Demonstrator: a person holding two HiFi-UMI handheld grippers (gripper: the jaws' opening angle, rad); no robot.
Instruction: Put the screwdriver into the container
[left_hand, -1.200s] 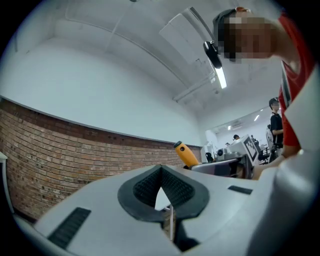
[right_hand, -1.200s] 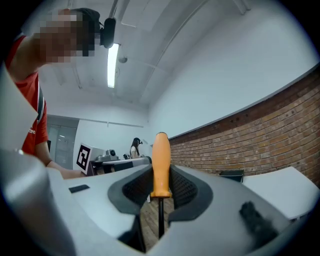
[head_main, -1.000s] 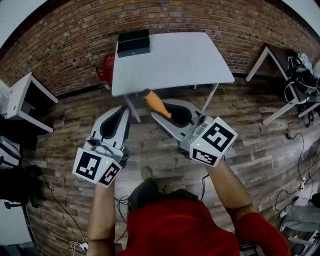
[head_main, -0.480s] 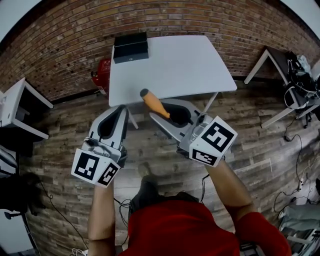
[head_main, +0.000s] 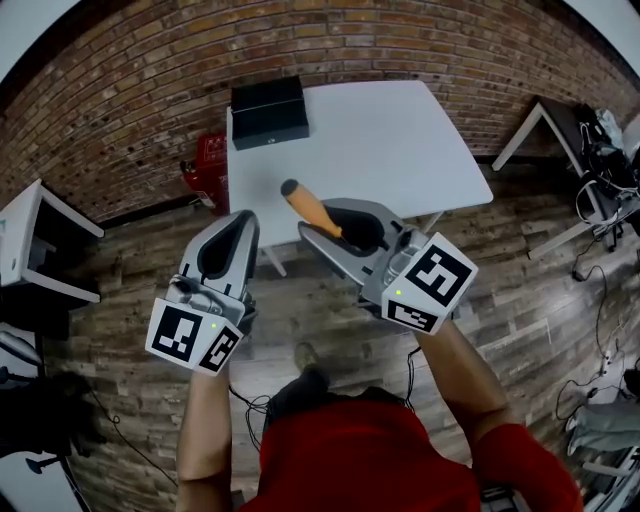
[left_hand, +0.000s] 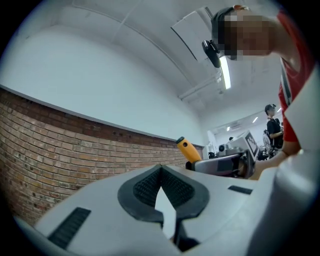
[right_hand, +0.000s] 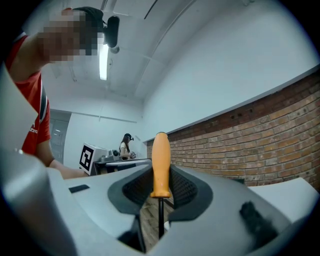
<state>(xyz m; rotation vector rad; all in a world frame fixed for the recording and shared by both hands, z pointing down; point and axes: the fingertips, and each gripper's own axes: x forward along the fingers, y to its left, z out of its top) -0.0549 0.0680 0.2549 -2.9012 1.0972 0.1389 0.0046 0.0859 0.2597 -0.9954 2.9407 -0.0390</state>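
An orange-handled screwdriver (head_main: 312, 208) sticks up and to the left out of my right gripper (head_main: 337, 222), which is shut on it; its handle tip lies over the front edge of the white table (head_main: 380, 140). In the right gripper view the handle (right_hand: 161, 165) stands upright between the black pads, with the thin shaft below it. A black box-shaped container (head_main: 269, 110) sits on the table's far left corner. My left gripper (head_main: 233, 228) hangs left of the right one, over the floor, shut and empty. From the left gripper view the handle (left_hand: 186, 149) shows to the right.
A brick wall (head_main: 130, 80) runs behind the table. A red object (head_main: 210, 165) stands on the floor by the table's left side. Other desks stand at far left (head_main: 30, 235) and far right (head_main: 560, 125), with cables on the wooden floor (head_main: 540, 300).
The table and container have slid nearer and lower in the head view as the person stepped towards them. Both grippers keep their pose, and the screwdriver stays held.
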